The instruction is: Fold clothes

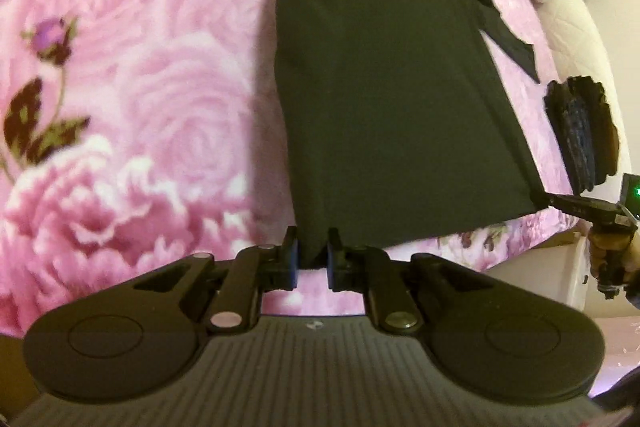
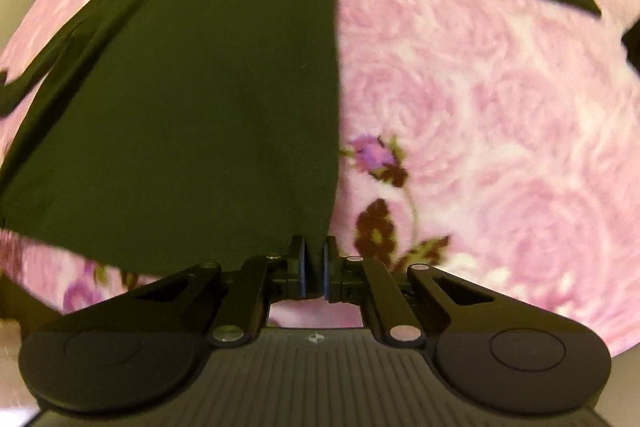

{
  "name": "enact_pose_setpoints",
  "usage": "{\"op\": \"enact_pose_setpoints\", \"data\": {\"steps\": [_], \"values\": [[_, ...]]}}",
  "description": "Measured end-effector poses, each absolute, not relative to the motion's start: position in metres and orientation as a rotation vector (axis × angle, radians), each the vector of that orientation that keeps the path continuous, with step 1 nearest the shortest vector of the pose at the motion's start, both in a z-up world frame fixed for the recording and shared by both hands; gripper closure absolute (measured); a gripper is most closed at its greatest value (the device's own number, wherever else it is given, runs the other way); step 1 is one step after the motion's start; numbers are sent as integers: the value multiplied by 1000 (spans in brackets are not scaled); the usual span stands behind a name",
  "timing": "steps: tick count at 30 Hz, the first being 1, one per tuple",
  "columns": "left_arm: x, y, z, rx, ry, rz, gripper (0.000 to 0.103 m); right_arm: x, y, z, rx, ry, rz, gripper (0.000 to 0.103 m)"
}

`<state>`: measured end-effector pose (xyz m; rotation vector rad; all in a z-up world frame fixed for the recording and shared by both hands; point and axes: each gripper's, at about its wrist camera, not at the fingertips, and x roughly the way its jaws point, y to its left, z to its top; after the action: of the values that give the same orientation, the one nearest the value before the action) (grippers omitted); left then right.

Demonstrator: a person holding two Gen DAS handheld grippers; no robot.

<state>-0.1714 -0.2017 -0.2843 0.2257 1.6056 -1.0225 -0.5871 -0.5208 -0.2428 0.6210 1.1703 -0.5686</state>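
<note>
Shirt (image 1: 384,75), dark and long-sleeved, spreads away ahead of both my pairs of fingers across the pink rose blanket (image 1: 132,99). My left gripper (image 1: 312,259) pinches one hem corner between its pads; my right gripper (image 2: 314,263) is clamped on the opposite hem corner, cloth running forward from each.
</note>
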Motion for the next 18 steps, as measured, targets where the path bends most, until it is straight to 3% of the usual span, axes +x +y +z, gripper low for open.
{"op": "enact_pose_setpoints", "data": {"steps": [12,15,17,18], "values": [[-206,-194,-225,276,1512,-929,91,-584,-510,-260,428,1421,-594,97],[-215,-192,-204,297,1468,-904,79,-593,-512,-239,488,1386,-618,77],[-221,-190,-191,311,1439,-888,69,-597,-510,-211,513,1320,-623,57],[-224,-189,-184,318,1424,-880,65,-591,-510,-198,514,1292,-629,53]]}}
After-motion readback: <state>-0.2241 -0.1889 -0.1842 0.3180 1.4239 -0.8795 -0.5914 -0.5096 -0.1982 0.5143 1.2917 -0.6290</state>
